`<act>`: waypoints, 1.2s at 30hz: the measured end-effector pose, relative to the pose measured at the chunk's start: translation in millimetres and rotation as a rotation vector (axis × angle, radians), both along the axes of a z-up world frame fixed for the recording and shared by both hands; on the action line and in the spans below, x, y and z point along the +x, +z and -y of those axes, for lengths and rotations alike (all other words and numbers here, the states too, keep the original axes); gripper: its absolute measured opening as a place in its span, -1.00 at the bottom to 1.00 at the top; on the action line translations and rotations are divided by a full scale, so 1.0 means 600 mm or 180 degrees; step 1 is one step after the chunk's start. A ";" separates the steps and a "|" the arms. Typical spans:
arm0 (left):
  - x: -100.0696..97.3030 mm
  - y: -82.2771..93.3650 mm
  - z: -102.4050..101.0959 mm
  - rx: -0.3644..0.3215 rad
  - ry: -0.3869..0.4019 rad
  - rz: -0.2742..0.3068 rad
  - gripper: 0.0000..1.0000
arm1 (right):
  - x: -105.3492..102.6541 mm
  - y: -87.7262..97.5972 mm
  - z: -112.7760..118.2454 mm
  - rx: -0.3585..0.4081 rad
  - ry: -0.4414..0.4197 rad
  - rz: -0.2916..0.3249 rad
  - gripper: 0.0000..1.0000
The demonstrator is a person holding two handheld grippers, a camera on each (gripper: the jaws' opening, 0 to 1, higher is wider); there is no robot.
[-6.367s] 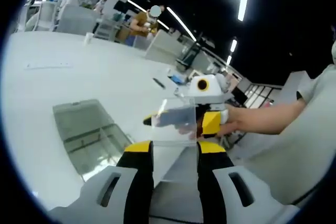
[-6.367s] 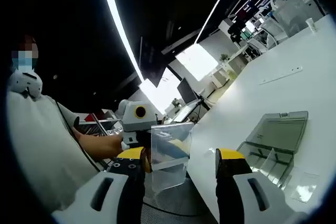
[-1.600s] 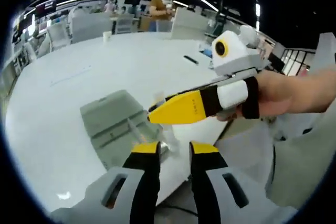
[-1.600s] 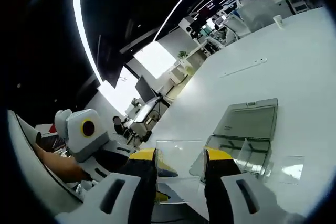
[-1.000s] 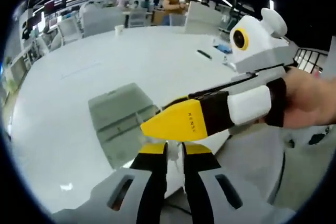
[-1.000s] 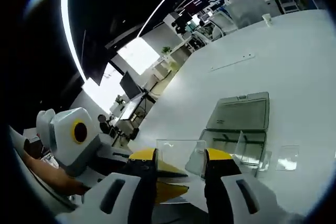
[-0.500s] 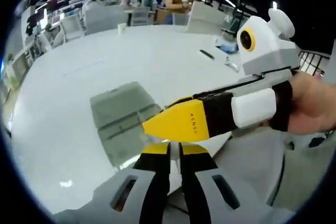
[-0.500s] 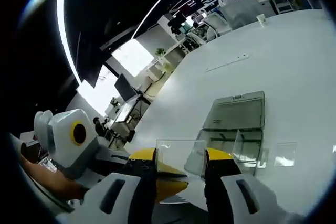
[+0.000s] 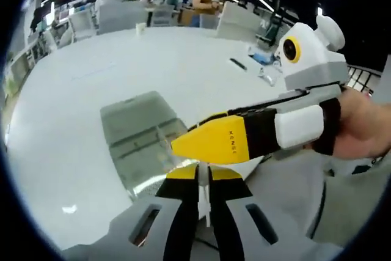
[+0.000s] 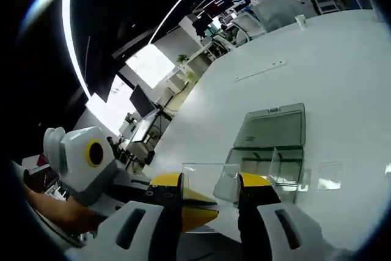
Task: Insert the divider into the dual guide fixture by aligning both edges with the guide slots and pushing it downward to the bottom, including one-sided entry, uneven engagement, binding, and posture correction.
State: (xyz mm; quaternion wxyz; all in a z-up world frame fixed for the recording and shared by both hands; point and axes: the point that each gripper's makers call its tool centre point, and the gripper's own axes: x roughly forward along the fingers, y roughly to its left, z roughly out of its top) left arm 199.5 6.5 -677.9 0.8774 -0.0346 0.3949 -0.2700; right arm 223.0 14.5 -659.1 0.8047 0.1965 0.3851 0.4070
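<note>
The divider (image 10: 208, 178) is a thin clear plate that spans the gap between the jaws of my right gripper (image 10: 211, 181), which is shut across its width. In the left gripper view the divider (image 9: 204, 183) is edge-on, a thin pale line pinched by my left gripper (image 9: 203, 175). The right gripper (image 9: 244, 142) reaches in from the right, held by a hand. The clear guide fixture (image 9: 143, 142) lies on the white table with its lid open flat, just beyond both grippers and below the divider. In the right gripper view the fixture (image 10: 269, 163) shows upright clear walls.
A small clear piece (image 10: 327, 183) lies on the table beside the fixture. Farther off are a white strip (image 10: 259, 71), a paper cup (image 9: 142, 27) and a dark pen (image 9: 237, 63). Chairs and a standing person (image 9: 204, 1) are at the far side.
My left jaws have drawn together from a clear gap to a tight pinch on the divider's edge. The right gripper keeps its hold, and both views have drifted slightly toward the fixture.
</note>
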 end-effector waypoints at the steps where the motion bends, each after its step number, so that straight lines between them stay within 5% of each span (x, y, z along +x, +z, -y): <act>1: 0.000 -0.001 0.001 -0.0015 0.0004 -0.0023 -0.96 | -0.001 0.001 0.000 -0.0004 -0.0001 0.0001 -0.38; 27: -0.008 0.002 -0.002 -0.0127 -0.0079 -0.0199 -0.96 | -0.009 0.006 0.002 0.0040 0.0185 0.0074 -0.34; 36: -0.017 0.005 -0.005 -0.0268 -0.0130 -0.0319 -0.96 | -0.014 0.021 0.001 0.0179 0.0290 0.0167 -0.07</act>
